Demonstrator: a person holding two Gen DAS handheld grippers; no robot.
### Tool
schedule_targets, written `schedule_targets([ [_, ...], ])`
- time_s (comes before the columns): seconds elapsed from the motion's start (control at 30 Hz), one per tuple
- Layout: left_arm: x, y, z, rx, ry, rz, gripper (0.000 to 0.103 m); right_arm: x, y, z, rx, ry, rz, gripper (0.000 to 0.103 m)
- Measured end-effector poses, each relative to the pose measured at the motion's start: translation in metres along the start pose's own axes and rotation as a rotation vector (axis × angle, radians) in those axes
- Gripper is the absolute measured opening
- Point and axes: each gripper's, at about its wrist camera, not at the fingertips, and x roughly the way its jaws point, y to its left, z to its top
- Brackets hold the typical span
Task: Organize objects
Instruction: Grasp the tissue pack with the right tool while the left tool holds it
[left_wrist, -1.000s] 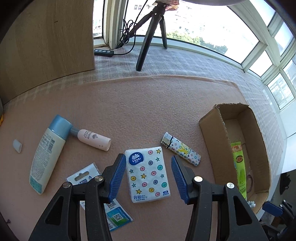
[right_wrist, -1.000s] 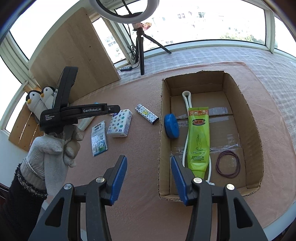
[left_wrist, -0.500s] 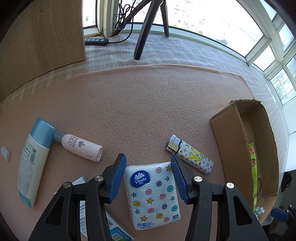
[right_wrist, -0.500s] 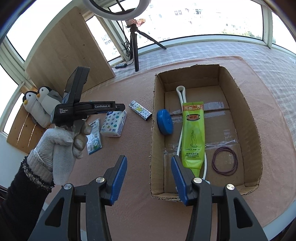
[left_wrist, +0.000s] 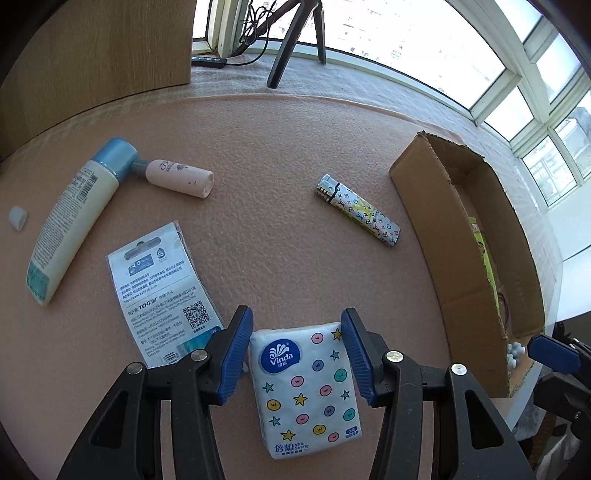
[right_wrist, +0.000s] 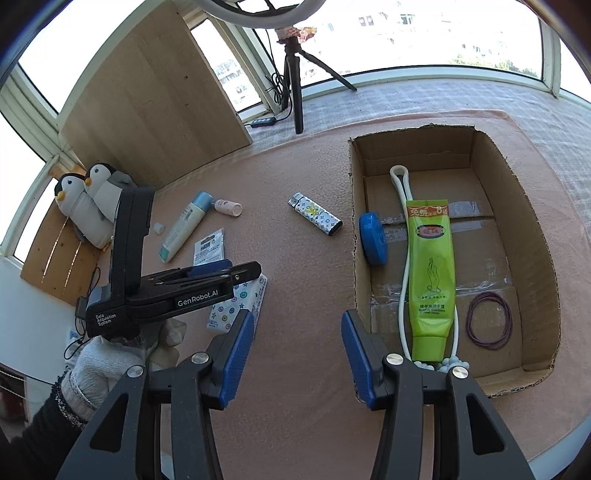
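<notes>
My left gripper (left_wrist: 297, 354) straddles the tissue pack (left_wrist: 304, 391) lying flat on the pink mat (left_wrist: 277, 155), its jaws spread wide with one blue pad on each side of the pack's top end. My right gripper (right_wrist: 297, 354) hangs spread wide and empty over the mat just beside the cardboard box (right_wrist: 539, 236), which holds a green tube (right_wrist: 430, 269). The lighter (left_wrist: 358, 210) lies on the mat between the pack and the box.

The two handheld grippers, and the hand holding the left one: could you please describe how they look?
Both are black plastic frames with silver screws and ribbed blue pads on their fingers. The left gripper, seen from the right wrist view, carries white lettering, "GenRobot.AI" and "Data Acquisition System", and a tall black block at its rear. The right gripper matches. The left hand wears a white knit glove over a dark sleeve.
</notes>
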Motion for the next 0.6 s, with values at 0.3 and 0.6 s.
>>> schedule_targets([
  [0.3, -0.018, 0.005, -0.046, -0.015, 0.002, -0.022, 0.053, 0.013, 0.019, -0.007, -0.02, 0.029, 0.029, 0.046],
  [0.6, -0.051, 0.025, -0.067, 0.03, -0.026, -0.019, 0.065, 0.033, 0.034, -0.013, -0.035, 0.08, 0.058, 0.046],
])
